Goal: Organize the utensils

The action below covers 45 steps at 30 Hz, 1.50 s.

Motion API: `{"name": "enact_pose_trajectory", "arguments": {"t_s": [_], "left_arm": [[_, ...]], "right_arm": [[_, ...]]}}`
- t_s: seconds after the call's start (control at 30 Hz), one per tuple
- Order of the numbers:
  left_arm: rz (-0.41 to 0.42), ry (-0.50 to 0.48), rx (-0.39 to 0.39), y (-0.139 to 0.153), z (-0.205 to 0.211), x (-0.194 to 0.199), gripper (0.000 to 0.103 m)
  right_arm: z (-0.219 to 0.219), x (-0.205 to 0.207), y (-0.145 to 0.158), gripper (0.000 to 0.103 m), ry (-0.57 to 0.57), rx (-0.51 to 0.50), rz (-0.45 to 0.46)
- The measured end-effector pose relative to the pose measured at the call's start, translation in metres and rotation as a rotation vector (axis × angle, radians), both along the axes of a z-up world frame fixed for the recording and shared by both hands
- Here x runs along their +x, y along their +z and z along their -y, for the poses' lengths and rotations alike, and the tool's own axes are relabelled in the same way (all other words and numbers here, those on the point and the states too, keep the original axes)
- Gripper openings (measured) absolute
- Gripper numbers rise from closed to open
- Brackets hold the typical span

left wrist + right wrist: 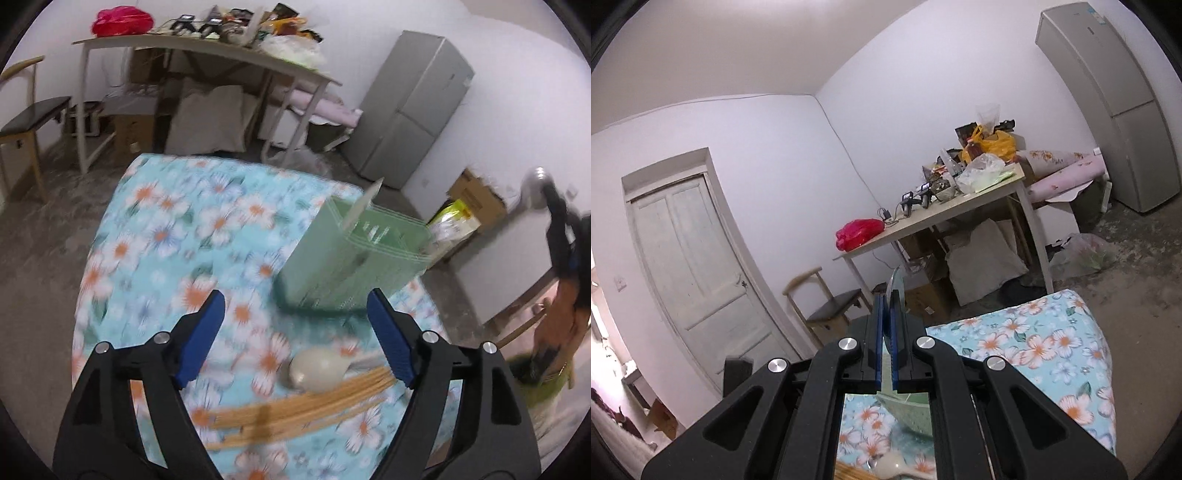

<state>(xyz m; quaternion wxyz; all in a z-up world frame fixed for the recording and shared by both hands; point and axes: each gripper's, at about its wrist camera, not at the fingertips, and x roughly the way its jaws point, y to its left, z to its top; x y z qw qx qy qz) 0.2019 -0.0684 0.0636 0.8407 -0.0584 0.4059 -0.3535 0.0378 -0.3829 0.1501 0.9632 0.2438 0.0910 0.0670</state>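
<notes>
Below, the left gripper (295, 332) hangs over the floral turquoise tablecloth (166, 229) with its blue-padded jaws spread wide and nothing between them. Just under and slightly toward its right jaw lies a cream ceramic soup spoon (316, 371), bowl up, touching a loose bundle of pale bamboo chopsticks (295, 410) that runs crosswise beneath both jaws. Beyond the right jaw's tip stands a pale green slotted plastic utensil holder (351, 258), with a flat whitish blade-like piece (364, 203) sticking up out of its far compartment; what that piece is, blur hides.

The right gripper (886, 332) is raised, pointing roughly level at the room, jaws pinched onto a thin shiny metal utensil (897, 284) whose rounded end pokes out past the fingertips. Behind the jaws, through the frame, the green holder's rim and the spoon show on the cloth.
</notes>
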Motion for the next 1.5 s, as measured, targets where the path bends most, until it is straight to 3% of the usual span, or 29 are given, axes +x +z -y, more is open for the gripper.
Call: {"name": "enact_pose_trajectory", "arguments": {"t_s": [0.13,0.33,0.5,0.7,0.93,1.03,1.27,1.4,1.5], "left_arm": [[0.000,0.040,0.029,-0.018,-0.004,-0.020,0.078],[0.044,0.026,0.109,-0.033,0.003,-0.051,0.082],[0.028,-0.001,0.152,-0.048,0.008,-0.061,0.083],[0.052,-0.005,0.216,-0.056,0.012,-0.058,0.084],[0.037,0.033,0.216,-0.058,0.006,-0.050,0.086],[0.022,0.062,0.205,-0.058,0.000,-0.048,0.089],[-0.020,0.093,0.146,-0.060,-0.012,-0.041,0.094],[-0.034,0.097,0.127,-0.061,-0.015,-0.041,0.095],[-0.022,0.109,0.135,-0.059,-0.016,-0.041,0.095]], "right_arm": [[0.008,0.031,-0.016,0.003,-0.004,0.030,-0.029],[0.019,0.069,-0.052,0.003,-0.012,0.072,-0.078],[0.021,0.079,-0.085,0.004,-0.048,0.052,-0.181],[0.017,0.065,-0.077,0.007,-0.120,-0.030,-0.197],[0.013,0.044,-0.059,0.009,-0.190,-0.097,-0.165],[0.004,0.032,-0.052,0.015,-0.201,-0.122,-0.145],[-0.027,0.007,-0.052,0.038,-0.146,-0.197,-0.159],[-0.051,0.007,-0.072,0.048,-0.063,-0.249,-0.241],[-0.076,0.012,-0.093,0.049,-0.009,-0.329,-0.322]]}}
